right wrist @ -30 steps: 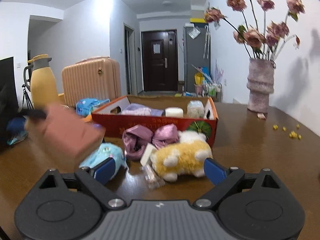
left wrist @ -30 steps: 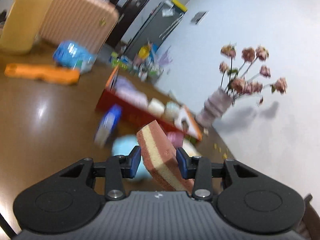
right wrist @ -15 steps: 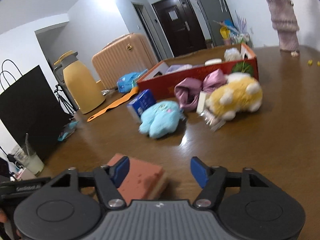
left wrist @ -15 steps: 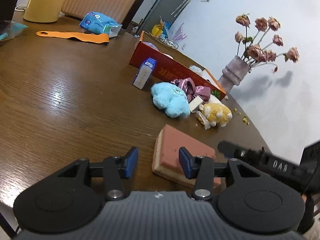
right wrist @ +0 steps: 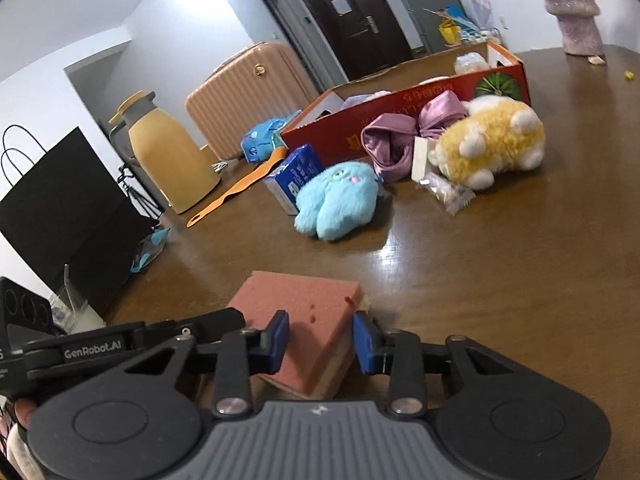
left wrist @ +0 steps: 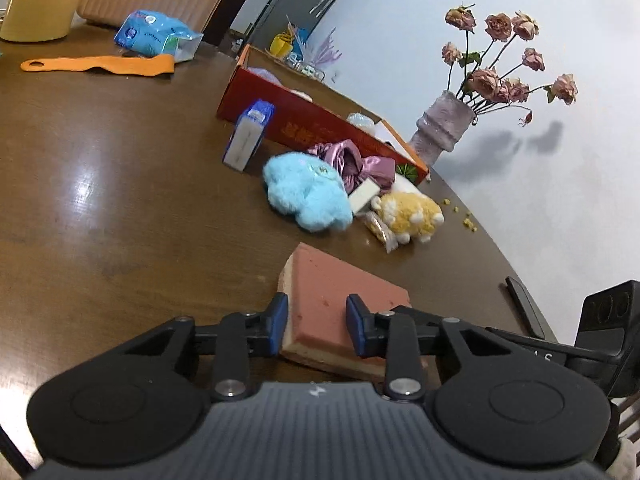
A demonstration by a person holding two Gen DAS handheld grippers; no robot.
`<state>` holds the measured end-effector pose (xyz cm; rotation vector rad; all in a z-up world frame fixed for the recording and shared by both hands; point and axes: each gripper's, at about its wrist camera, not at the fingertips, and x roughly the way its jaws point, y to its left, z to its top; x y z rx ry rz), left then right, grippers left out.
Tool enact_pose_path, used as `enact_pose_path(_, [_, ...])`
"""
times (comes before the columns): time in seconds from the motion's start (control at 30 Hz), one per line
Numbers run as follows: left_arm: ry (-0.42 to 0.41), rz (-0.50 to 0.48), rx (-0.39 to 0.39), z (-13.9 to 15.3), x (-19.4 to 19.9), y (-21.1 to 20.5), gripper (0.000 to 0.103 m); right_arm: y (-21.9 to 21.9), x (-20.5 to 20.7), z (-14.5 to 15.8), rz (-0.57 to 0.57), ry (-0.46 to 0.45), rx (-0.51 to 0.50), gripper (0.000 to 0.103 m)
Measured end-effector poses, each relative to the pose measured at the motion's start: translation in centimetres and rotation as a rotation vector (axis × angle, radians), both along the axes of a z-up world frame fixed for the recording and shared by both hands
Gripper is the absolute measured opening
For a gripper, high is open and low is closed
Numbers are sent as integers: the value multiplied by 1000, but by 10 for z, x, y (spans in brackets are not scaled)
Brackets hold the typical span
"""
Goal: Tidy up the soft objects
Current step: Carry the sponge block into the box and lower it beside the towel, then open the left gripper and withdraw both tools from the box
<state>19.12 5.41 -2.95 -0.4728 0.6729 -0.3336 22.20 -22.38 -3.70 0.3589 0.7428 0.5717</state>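
Note:
A pink sponge [left wrist: 336, 300] with a cream underside lies flat on the brown table [left wrist: 100, 200] near its front edge; it also shows in the right wrist view [right wrist: 304, 312]. My left gripper [left wrist: 317, 328] straddles one end of it, jaws close at its sides. My right gripper [right wrist: 321, 340] straddles the other end, jaws against it. A blue plush [left wrist: 306, 194], a yellow plush [left wrist: 412, 212] and a purple satin cloth [left wrist: 356, 160] lie farther out by a red box [left wrist: 312, 120].
A blue tissue pack [left wrist: 248, 136] leans on the red box. An orange shoehorn [left wrist: 100, 65], a blue packet [left wrist: 156, 36], a yellow jug [right wrist: 172, 152] and a black bag [right wrist: 56, 208] stand to the left. A vase of dried roses [left wrist: 448, 132] stands far right.
My left gripper carried the sponge down from above the pile and laid it flat on the near table. My right gripper swung over to the sponge and closed in around it.

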Motion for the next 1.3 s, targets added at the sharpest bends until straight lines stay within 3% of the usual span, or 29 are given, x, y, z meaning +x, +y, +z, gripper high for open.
enact_pose_path(0.07, [-28,0,-16,11,11,1,28,-3,11,8,5,-17,8,32])
enact_pose_path(0.17, [-147,-3,23,46,37,-2,28,-8,39,35,20,-89,28,32])
enact_pose_path(0.33, [-165,6,64,104,148,-1,28,0,132,87,22,-190,12,32])
enact_pose_path(0.47, [-66,25,95,111,244,-4,27,10,232,101,-9,-113,1,32])
enact_pose_path(0.6, [7,51,232,93,289,-8,27,25,309,77,8,48,-8,30])
enact_pose_path(0.67, [15,71,323,79,295,-12,28,37,326,59,31,100,-19,30])
enact_pose_path(0.77, [36,57,398,59,297,-13,29,54,340,36,47,148,-60,30])
enact_pose_path(1.0, [26,28,430,51,270,-12,29,58,322,26,92,170,-65,31])
enact_pose_path(1.17, [14,32,449,66,254,-12,33,48,308,40,53,147,-79,35])
enact_pose_path(1.3, [-37,56,450,98,229,-4,43,30,281,84,28,48,-84,43])
